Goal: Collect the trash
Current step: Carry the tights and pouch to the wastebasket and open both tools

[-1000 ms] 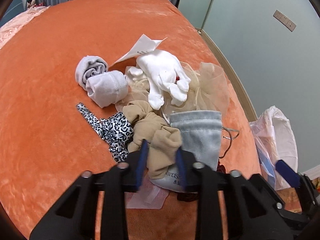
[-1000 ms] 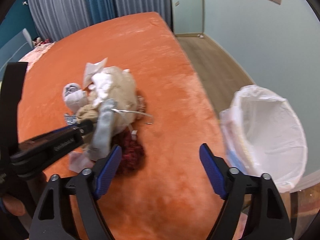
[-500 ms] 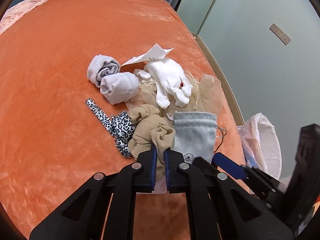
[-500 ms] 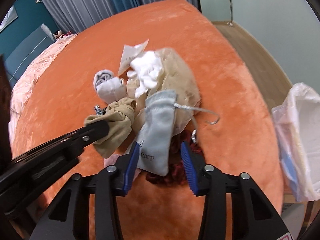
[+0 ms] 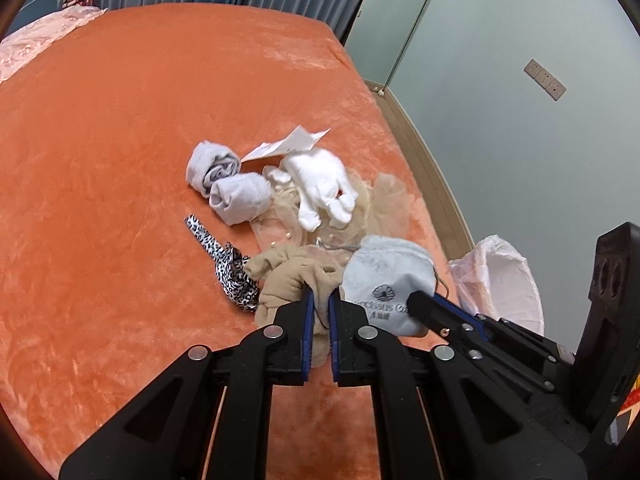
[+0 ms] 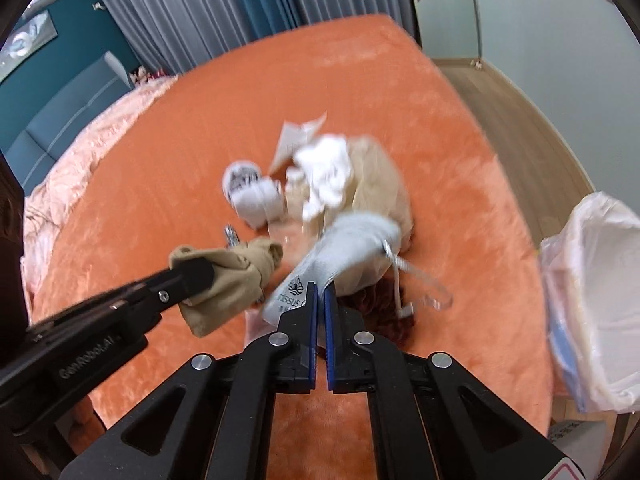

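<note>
The tan cloth bundle [image 5: 288, 280] sits pinched in the left tool [image 5: 319, 304], lifted just off the pile on the orange bed [image 5: 120, 140]; beside it the grey drawstring pouch [image 6: 352, 248] is pinched at its printed corner by the right tool [image 6: 318, 296]. To do this well, both should rise together, letting the pouch's cord [image 6: 416, 280] clear the red fabric before swinging to the lined bin [image 6: 600, 280] at the bed's right. Half a second earlier the right tool's fingers stood spread around the pouch; now they are pressed together.
</note>
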The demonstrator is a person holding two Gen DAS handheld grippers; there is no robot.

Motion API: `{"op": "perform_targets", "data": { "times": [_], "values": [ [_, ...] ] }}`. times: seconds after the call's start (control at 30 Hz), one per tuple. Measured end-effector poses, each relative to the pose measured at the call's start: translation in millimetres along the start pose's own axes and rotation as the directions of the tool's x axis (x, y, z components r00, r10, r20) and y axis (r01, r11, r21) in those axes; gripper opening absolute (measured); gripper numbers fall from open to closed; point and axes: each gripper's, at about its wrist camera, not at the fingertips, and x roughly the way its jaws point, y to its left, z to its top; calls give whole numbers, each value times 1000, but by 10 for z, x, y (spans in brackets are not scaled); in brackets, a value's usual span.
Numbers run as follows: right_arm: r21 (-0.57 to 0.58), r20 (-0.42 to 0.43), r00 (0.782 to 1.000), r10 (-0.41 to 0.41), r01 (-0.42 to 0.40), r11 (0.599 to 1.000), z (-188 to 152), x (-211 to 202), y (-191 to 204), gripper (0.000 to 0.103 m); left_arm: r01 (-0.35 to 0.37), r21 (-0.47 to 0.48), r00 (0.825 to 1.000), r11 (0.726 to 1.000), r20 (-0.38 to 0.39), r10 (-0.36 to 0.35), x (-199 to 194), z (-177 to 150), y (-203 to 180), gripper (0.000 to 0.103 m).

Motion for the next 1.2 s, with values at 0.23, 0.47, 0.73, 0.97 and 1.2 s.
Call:
{"op": "perform_targets", "data": {
  "times": [0.23, 0.47, 0.73, 0.97, 1.2],
  "values": [
    [29, 143, 990, -14, 10, 1000, 186, -696, -216, 3, 54, 59, 997, 997, 59, -58, -324, 131, -456, 6],
    [80, 255, 965, -68, 49, 996, 227, -1304, -603, 3, 135, 133, 985, 982, 89, -147, -517, 239, -1062, 6],
    [169, 321, 935, -151, 100, 980, 163, -1763, -1129, 3, 201, 251, 971, 947, 80, -227, -552, 216, -1875, 6],
    [245, 328, 918, -223, 145, 959, 100, -1936, -1585, 3, 241, 307, 963, 921, 40, -265, -415, 152, -2370, 6],
    [295, 303, 916, -265, 174, 940, 91, -1921, -1913, 3, 276, 338, 957, 900, -10, -290, -198, 128, -2746, 6]
  ]
}}
